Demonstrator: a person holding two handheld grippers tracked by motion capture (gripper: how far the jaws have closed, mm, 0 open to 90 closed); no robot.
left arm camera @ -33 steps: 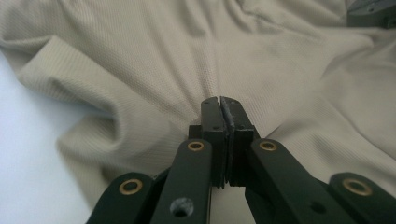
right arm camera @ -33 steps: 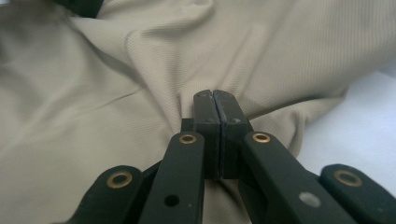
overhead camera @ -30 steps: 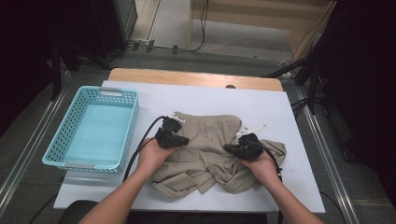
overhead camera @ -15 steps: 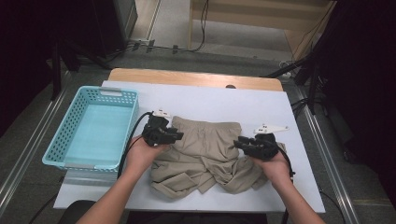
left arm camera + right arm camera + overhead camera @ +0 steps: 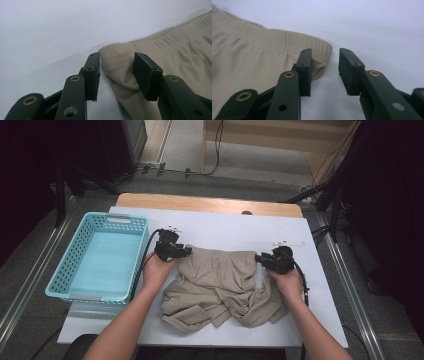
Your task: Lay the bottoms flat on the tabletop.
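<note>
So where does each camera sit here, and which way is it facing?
High view: above the near table edge, looking forward and down on beige shorts, basket; both forearms show.
Left gripper view: rides the left hand-held gripper, open jaws at the waistband corner.
Right gripper view: rides the right hand-held gripper, likewise open.
All share the shorts.

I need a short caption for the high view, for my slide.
Both claws, left and right, open at the waistband corners of beige shorts beside a turquoise basket.
</note>
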